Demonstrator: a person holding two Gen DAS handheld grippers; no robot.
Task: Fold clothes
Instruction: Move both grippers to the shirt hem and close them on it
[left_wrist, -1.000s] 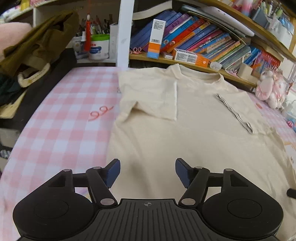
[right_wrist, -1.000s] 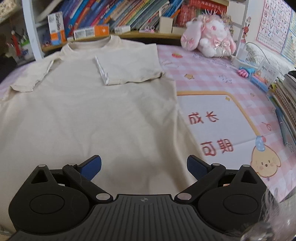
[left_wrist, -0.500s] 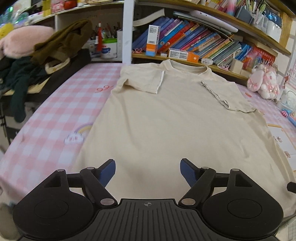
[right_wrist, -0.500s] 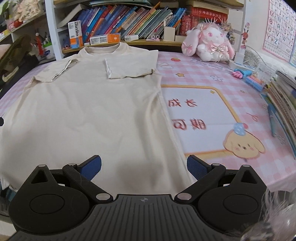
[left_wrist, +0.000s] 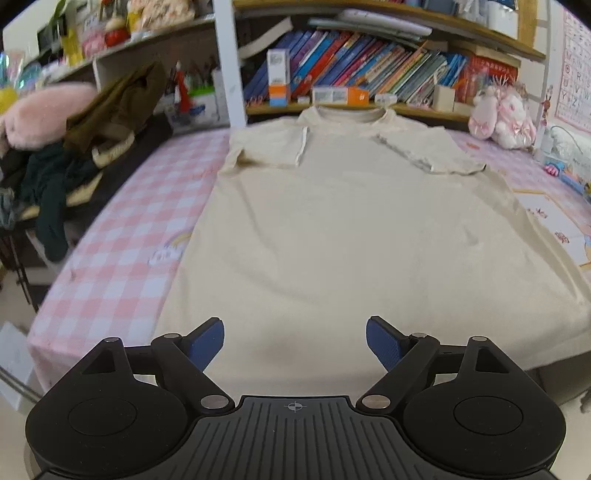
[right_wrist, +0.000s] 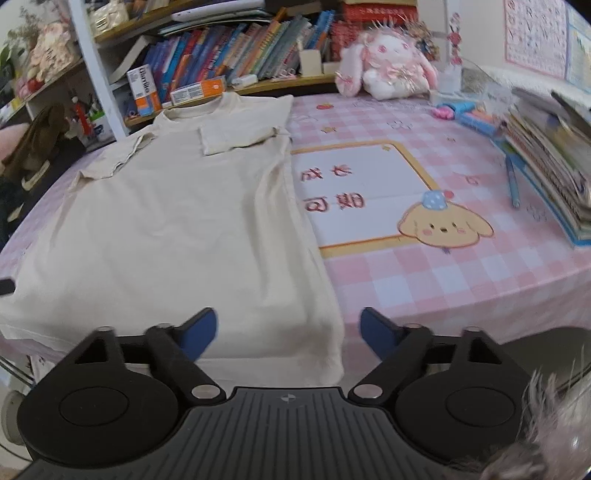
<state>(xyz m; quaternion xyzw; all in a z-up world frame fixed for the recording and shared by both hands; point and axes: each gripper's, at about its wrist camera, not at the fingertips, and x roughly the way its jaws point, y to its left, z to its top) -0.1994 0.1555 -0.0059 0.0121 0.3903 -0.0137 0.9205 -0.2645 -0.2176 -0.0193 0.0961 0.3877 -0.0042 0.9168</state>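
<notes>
- A cream short-sleeved cotton T-shirt (left_wrist: 351, 229) lies flat on the pink-and-white checked tablecloth (left_wrist: 122, 251), collar toward the wooden bookshelf of slanted colourful books (left_wrist: 369, 70) at the far side.
- Both of its sleeves are folded inward onto the chest; its bottom hem hangs over the near table edge.
- The left black two-finger gripper with blue pads (left_wrist: 294, 341) is spread wide and holds nothing. It sits just off the near edge, facing the hem; the shirt's body stretches away ahead of it.
- The right black two-finger gripper with blue pads (right_wrist: 288, 334) is likewise wide apart and empty. The shirt (right_wrist: 177, 221) lies ahead and to its left, and the hem's right-hand corner hangs between its fingers in this view.
- Whether either gripper touches the cloth cannot be told.
- To the right of the shirt the tablecloth (right_wrist: 424, 280) carries a printed white panel with a yellow cartoon puppy (right_wrist: 445, 227).
- A pink plush rabbit (right_wrist: 388, 70) sits at the far edge, and a heap of dark and olive clothes (left_wrist: 74, 147) lies off the left side.
</notes>
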